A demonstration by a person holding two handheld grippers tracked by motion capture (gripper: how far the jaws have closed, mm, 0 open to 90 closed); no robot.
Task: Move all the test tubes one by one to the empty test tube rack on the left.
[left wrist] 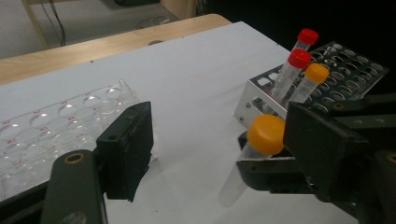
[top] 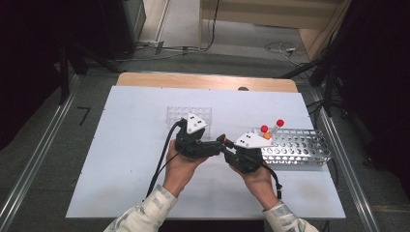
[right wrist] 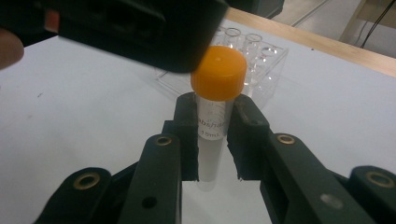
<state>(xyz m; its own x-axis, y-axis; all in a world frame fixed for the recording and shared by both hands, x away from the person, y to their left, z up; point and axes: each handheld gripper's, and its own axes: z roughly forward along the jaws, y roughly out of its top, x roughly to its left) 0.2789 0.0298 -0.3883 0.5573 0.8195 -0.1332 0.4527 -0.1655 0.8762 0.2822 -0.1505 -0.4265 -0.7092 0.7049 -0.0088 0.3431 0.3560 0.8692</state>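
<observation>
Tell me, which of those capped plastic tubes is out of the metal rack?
The orange-capped clear plastic tube clamped in the right tongs. The other three, two red-capped and one orange-capped, stand in the perforated metal rack.

The table (top: 203, 81) was a pale wooden one, its far edge showing bare past a white sheet (top: 130, 159) that covered nearly all of the top. Two things rested directly on that sheet. A clear plastic well rack (top: 178, 114) lay toward the far middle, flat and see-through. To the right sat a metal tube rack (top: 300, 151), its top punched with rows of round holes, with capped tubes leaning out of its near-left corner. The two racks stood well apart.
</observation>
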